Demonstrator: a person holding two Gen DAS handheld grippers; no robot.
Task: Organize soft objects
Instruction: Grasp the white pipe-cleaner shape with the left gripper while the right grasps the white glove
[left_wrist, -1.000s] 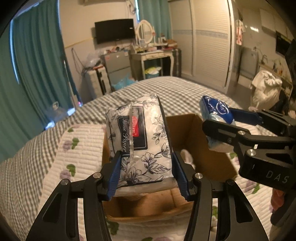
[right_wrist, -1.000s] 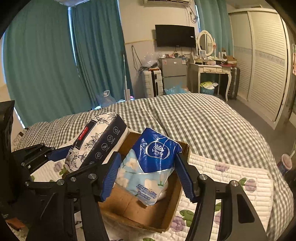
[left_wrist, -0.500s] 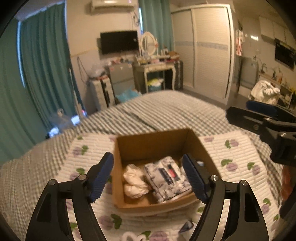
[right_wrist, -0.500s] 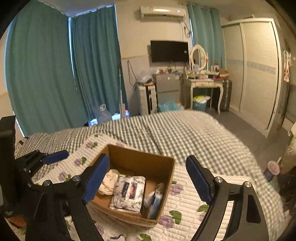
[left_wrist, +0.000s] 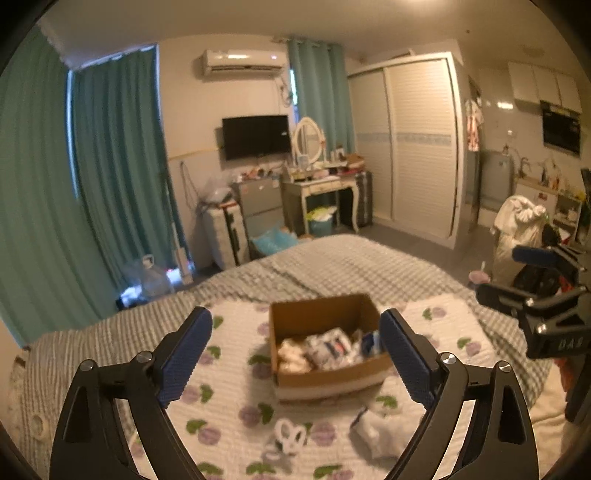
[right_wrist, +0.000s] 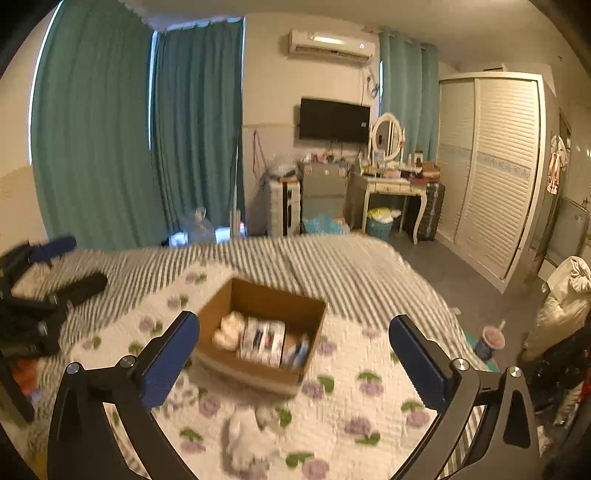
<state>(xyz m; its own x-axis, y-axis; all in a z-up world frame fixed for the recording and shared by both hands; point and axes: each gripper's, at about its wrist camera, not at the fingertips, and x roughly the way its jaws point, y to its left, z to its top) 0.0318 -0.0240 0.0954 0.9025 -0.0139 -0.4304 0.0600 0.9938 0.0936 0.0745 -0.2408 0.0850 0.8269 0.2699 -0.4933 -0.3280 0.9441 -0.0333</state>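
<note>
A brown cardboard box (left_wrist: 325, 376) (right_wrist: 221, 360) sits on a white quilt with purple flowers. In it lie a black-and-white floral tissue pack (left_wrist: 330, 345) (right_wrist: 262, 338), a blue tissue pack (left_wrist: 371, 339) (right_wrist: 299, 352) and a white soft bundle (left_wrist: 290, 354) (right_wrist: 229, 328). My left gripper (left_wrist: 295, 354) is open and empty, held back above the box. My right gripper (right_wrist: 295, 360) is open and empty too. Loose white soft items (left_wrist: 373, 430) (right_wrist: 245, 437) lie on the quilt in front of the box.
The quilt (left_wrist: 229, 398) covers a grey checked bed (left_wrist: 332, 266). Teal curtains (right_wrist: 110, 140), a dresser with a mirror (right_wrist: 388, 177), a wall TV (left_wrist: 256, 136) and a white wardrobe (right_wrist: 491, 166) stand beyond the bed. A cup (right_wrist: 489, 341) stands on the floor at right.
Both grippers opened and dropped their tissue packs into the box. Both have then pulled up and back from it.
</note>
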